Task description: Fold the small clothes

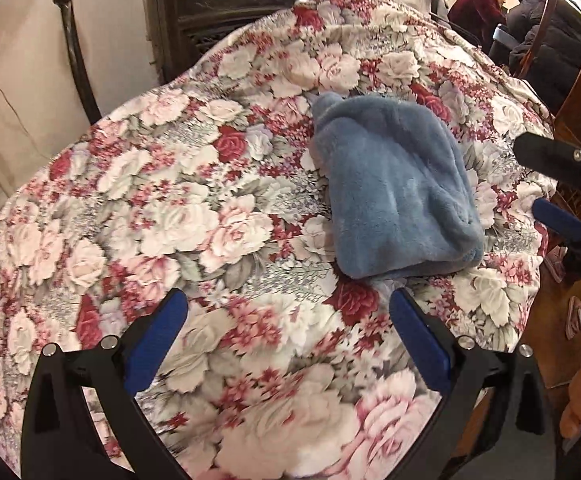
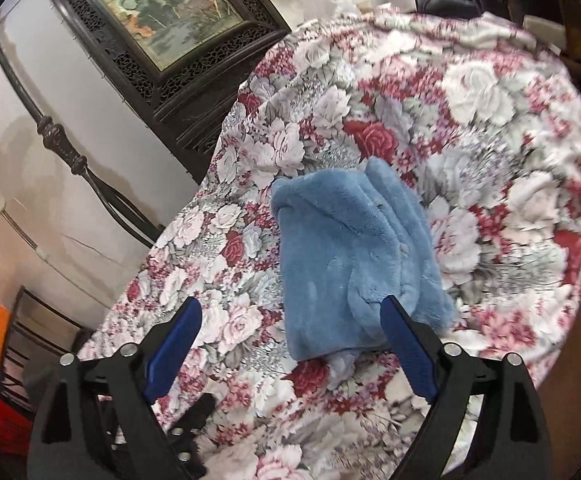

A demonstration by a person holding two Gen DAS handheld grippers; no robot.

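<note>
A folded blue fleece garment (image 1: 394,196) lies on the floral cloth (image 1: 194,216) covering the tabletop. The left gripper (image 1: 288,340) and the right gripper (image 2: 290,344) both hover above it, jaws spread wide and holding nothing. No writing is legible.

The folded fleece garment (image 1: 394,188) was a plain dusty blue. The cloth over the tabletop (image 1: 194,216) carried a dense floral print of white and pale pink roses, deep red blooms and grey leaves. Both grippers had black frames with bright blue fingers (image 2: 408,350). The carved picture frame (image 2: 138,68) was dark brown.
</note>
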